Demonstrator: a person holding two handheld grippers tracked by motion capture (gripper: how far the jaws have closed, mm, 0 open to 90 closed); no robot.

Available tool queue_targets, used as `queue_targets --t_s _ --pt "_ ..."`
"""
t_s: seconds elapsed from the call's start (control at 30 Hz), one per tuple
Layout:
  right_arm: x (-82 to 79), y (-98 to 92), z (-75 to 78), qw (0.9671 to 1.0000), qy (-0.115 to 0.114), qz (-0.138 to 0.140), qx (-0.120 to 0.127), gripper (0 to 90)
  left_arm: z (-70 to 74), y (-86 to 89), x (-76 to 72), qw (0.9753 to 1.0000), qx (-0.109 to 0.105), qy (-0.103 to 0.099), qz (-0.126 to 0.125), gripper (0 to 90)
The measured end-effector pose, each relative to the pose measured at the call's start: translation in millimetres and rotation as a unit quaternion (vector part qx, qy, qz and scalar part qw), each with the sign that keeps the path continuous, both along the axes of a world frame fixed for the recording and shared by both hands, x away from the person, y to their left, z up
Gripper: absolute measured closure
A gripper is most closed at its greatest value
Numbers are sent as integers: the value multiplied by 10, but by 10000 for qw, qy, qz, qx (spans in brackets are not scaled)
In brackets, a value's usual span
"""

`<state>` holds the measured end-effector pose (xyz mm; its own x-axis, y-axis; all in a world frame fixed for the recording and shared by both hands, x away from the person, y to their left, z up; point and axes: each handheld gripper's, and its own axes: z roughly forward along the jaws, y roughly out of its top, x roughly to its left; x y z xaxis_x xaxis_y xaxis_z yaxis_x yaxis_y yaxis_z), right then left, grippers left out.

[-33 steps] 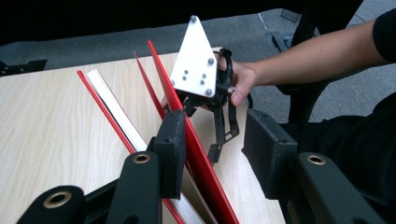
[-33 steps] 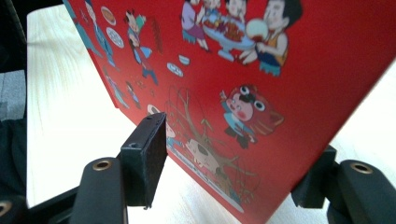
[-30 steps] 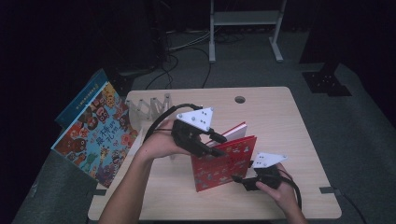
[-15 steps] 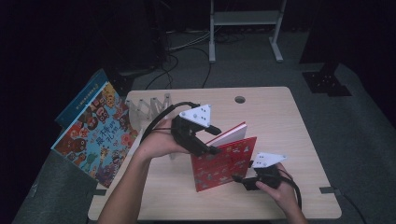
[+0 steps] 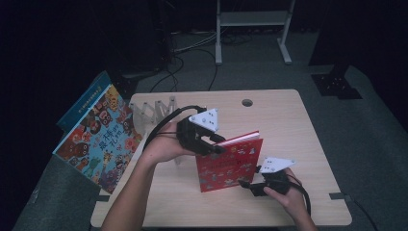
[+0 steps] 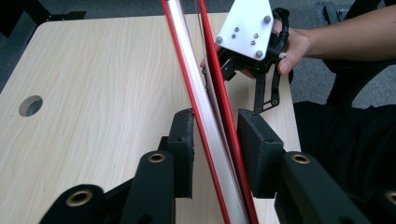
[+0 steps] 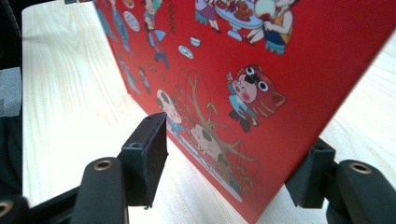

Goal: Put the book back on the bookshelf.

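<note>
The left gripper (image 5: 217,143) is clamping the top edge of the red book (image 5: 226,166), standing upright mid-table with its long axis running left-right, while the right gripper (image 5: 246,184), jaws spread, is straddling its near right corner.

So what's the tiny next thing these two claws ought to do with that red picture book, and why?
Probably close the right gripper on the red book. The book stands upright on the table, with the left gripper straddling its top edge. The right one's jaws sit open either side of the lower corner, so a firmer second hold seems wise before moving it.
</note>
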<state>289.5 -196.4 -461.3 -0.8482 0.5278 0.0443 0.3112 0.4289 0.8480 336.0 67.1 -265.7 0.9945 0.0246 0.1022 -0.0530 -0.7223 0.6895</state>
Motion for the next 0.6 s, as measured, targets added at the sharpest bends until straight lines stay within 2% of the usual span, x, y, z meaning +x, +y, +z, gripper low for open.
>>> queue_targets --t_s 0.23,0.27,0.43,0.6 --pt "-16 -8 4 10000 -4 37 -17 377 8 14 32 9999 48 -6 93 745" --pt "-29 -8 6 10000 37 29 -23 378 18 13 42 9998 104 -5 156 749" --pt "-36 -7 7 10000 27 38 -33 377 38 -11 37 9996 222 16 170 746" --pt "-34 -7 7 10000 23 38 -33 378 21 -19 63 9992 290 172 223 746"
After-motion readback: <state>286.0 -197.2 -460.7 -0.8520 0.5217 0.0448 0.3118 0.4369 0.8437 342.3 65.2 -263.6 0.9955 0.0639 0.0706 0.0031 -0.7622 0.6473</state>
